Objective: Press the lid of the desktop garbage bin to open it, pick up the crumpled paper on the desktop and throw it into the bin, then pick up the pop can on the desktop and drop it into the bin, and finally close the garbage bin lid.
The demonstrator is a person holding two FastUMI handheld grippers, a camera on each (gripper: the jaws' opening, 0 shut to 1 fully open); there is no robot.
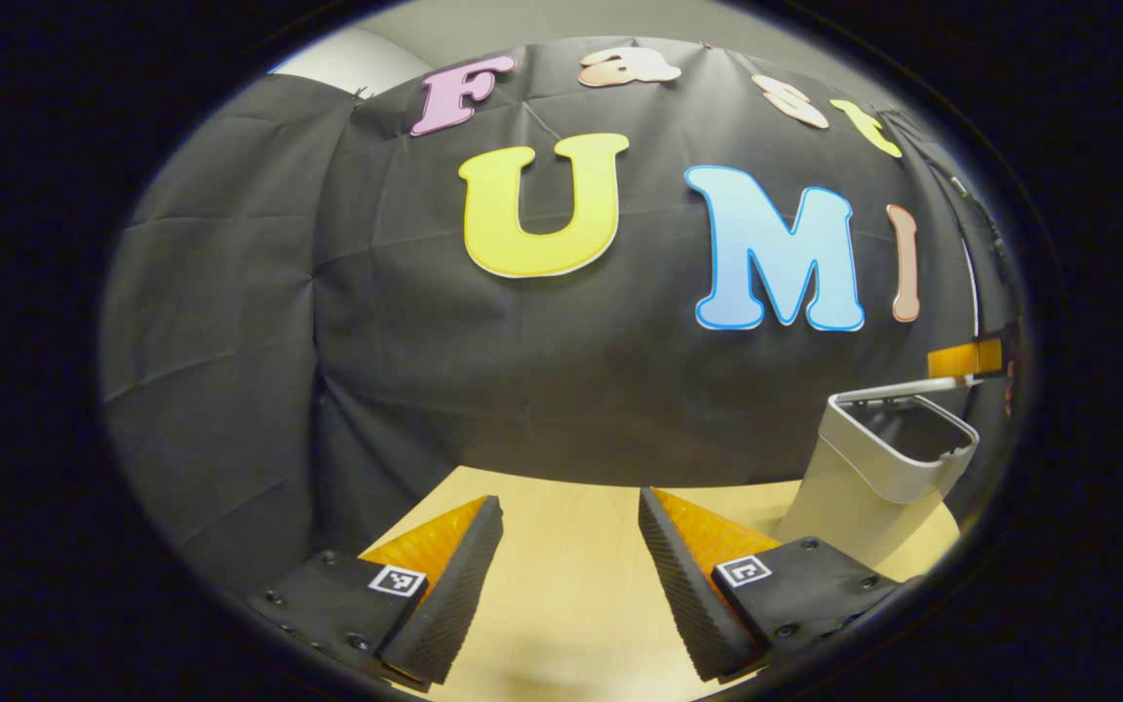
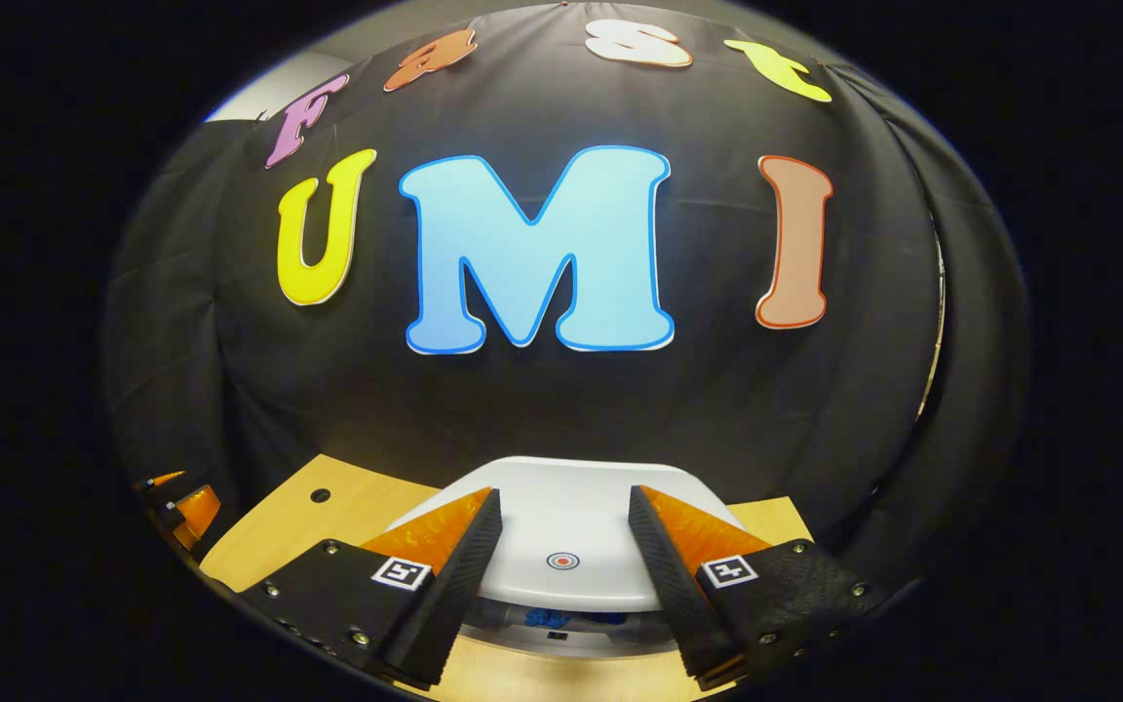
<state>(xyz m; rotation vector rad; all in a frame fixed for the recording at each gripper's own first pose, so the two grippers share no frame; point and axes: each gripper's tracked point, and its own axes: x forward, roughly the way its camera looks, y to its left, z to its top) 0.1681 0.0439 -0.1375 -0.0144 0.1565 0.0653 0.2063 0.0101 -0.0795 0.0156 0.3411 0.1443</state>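
Bin [image 1: 878,468] to the right in my left gripper view, standing on the wooden bench [image 1: 561,575] with its lid [image 1: 903,390] tipped up. My left hand-held gripper [image 1: 569,522] is spread over bare bench, holding nothing. In my right gripper view, the right hand-held gripper [image 2: 563,512] — fingers apart, empty — hangs just over the white lid [image 2: 561,531] — something blue [image 2: 547,616] shows beneath its near edge.
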